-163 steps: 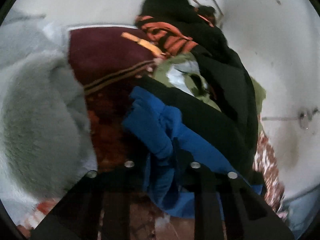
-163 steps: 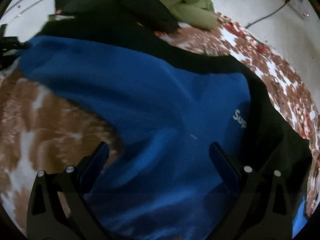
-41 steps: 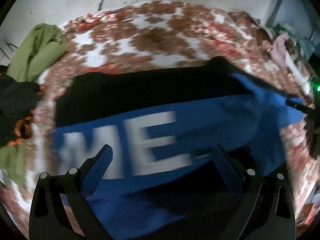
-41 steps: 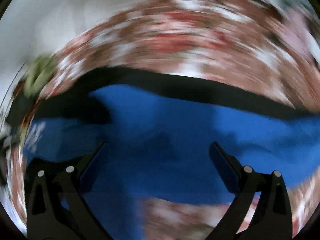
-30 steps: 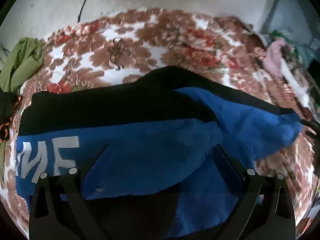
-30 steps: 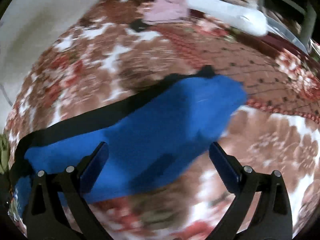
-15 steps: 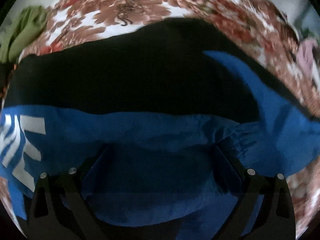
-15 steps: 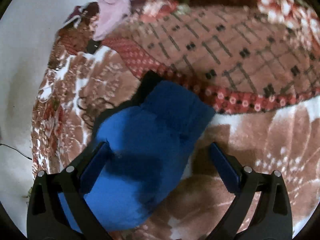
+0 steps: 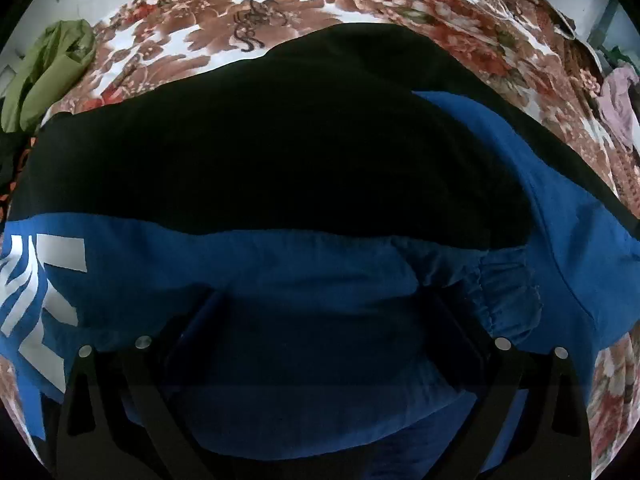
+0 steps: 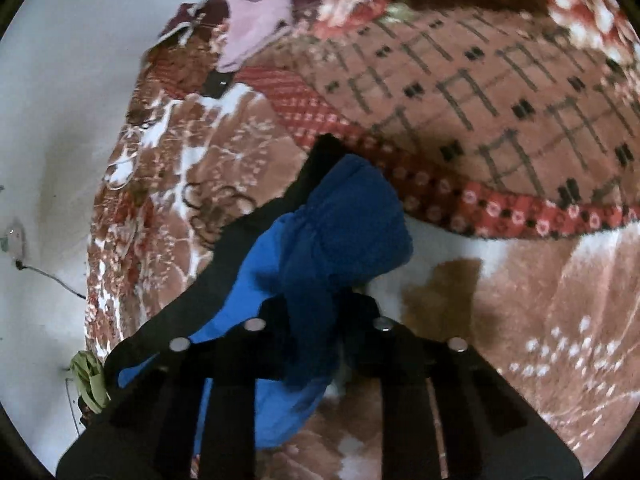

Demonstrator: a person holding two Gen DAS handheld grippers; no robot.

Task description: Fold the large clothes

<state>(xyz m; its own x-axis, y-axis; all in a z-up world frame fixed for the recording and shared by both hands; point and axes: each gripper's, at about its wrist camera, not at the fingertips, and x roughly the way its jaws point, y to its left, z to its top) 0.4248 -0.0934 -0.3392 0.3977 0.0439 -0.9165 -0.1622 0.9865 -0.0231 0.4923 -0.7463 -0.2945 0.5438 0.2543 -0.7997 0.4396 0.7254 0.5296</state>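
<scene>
Pinching the blue-and-black jacket point(image 10: 320, 240) sleeve, right gripper point(image 10: 316, 312) fingers clamped — left gripper point(image 9: 320, 320) fingers wide over its body.

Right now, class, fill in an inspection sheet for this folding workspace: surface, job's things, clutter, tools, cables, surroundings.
Surface: floral blanket, with a geometric-pattern blanket beside it.
Job's things: blue and black jacket spread out; its blue sleeve pinched.
Clutter: green garment, pink cloth.
Tools: left tool open over the jacket; right tool shut on the sleeve.
Cables: thin wire along the wall.
Surroundings: pale wall.
</scene>
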